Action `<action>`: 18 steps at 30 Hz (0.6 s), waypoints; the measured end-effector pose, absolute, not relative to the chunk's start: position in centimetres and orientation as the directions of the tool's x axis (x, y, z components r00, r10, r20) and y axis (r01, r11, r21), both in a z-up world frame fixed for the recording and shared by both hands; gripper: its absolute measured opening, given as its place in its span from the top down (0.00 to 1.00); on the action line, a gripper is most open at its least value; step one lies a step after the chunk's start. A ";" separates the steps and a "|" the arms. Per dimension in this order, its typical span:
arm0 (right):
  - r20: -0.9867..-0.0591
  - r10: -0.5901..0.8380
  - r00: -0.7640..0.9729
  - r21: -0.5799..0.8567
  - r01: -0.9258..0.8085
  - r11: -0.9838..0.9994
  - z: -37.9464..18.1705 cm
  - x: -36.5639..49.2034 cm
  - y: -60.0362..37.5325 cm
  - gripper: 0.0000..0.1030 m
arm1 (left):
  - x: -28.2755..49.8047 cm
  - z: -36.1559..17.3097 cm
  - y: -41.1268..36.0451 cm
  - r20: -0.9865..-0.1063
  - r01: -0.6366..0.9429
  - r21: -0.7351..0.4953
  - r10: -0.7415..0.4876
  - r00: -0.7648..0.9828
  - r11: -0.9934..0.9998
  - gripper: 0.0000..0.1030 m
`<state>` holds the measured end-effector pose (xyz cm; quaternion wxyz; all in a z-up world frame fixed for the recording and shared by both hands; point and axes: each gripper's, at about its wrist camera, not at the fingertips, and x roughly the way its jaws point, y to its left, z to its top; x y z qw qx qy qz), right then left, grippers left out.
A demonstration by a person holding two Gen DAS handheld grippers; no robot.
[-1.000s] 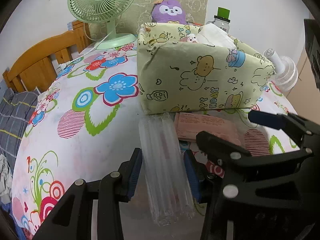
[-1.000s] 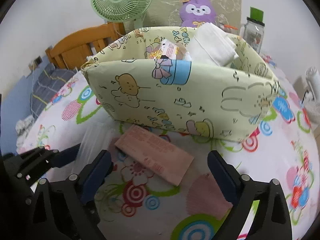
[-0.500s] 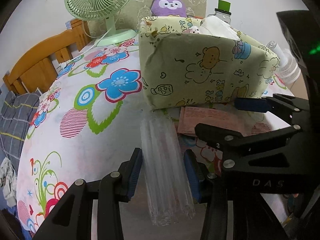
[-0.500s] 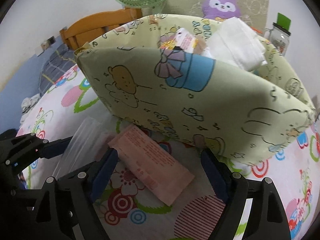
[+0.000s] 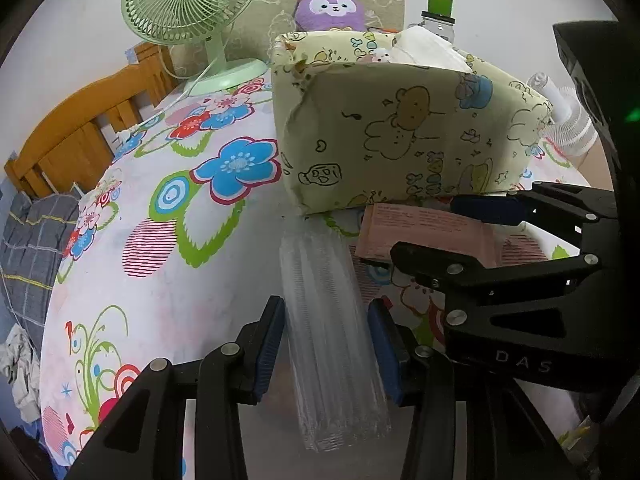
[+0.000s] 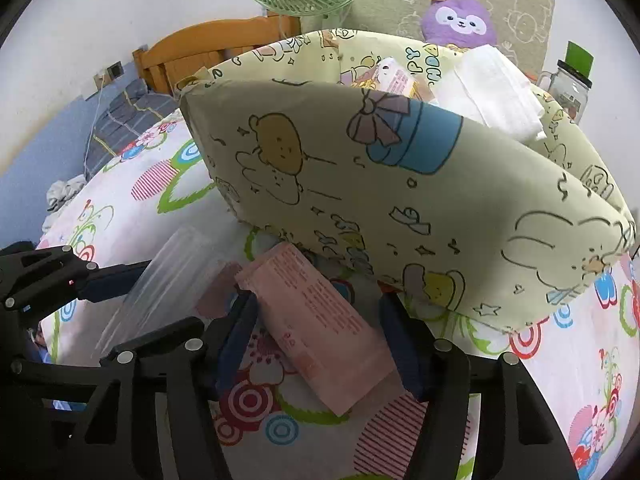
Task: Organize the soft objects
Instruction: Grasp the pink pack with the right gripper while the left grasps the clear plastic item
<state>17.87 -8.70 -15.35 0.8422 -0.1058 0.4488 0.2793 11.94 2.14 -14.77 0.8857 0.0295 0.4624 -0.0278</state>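
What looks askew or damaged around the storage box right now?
The yellow cartoon-print fabric box looks crumpled: its near-left corner is dented and creased, and its front wall bows. The pink packet lies skewed, its far end tucked under the box's front edge. Nothing looks spilled.

Pink pack [image 6: 320,320] far end hidden under fabric bin [image 6: 400,200].

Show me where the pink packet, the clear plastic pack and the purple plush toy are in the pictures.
pink packet [image 6: 320,320]: right wrist view, middle of its printed face.
clear plastic pack [image 5: 328,320]: left wrist view, middle of its ribbed top.
purple plush toy [image 5: 330,6]: left wrist view, its white face.
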 end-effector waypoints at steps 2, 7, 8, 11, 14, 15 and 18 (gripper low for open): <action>-0.815 0.377 0.440 0.079 -0.561 0.824 -15.3 17.7 -9.0 0.40 | 11.8 -14.8 2.0 -0.820 0.079 0.026 -0.024 0.572 0.997 0.55; -0.817 0.384 0.430 0.093 -0.559 0.824 -15.0 16.9 -9.2 0.53 | 11.3 -14.8 1.8 -0.815 0.087 0.030 -0.026 0.579 0.996 0.55; -0.818 0.381 0.431 0.093 -0.554 0.827 -15.0 16.8 -9.2 0.53 | 11.2 -14.8 1.7 -0.814 0.089 0.032 -0.026 0.581 0.996 0.55; -0.819 0.375 0.434 0.097 -0.540 0.836 -15.0 16.4 -9.8 0.54 | 10.9 -14.8 1.5 -0.811 0.096 0.035 -0.028 0.584 0.995 0.55; -0.822 0.363 0.439 0.090 -0.529 0.844 -14.9 15.9 -10.5 0.53 | 10.7 -14.8 1.4 -0.810 0.100 0.037 -0.028 0.585 0.994 0.55; -0.822 0.357 0.443 0.080 -0.532 0.843 -14.9 15.7 -10.6 0.53 | 10.7 -14.8 1.5 -0.812 0.097 0.030 -0.032 0.583 0.995 0.55; -0.829 0.325 0.455 0.034 -0.540 0.841 -15.1 15.0 -10.4 0.52 | 10.8 -14.8 1.6 -0.811 0.097 0.028 -0.034 0.584 0.995 0.55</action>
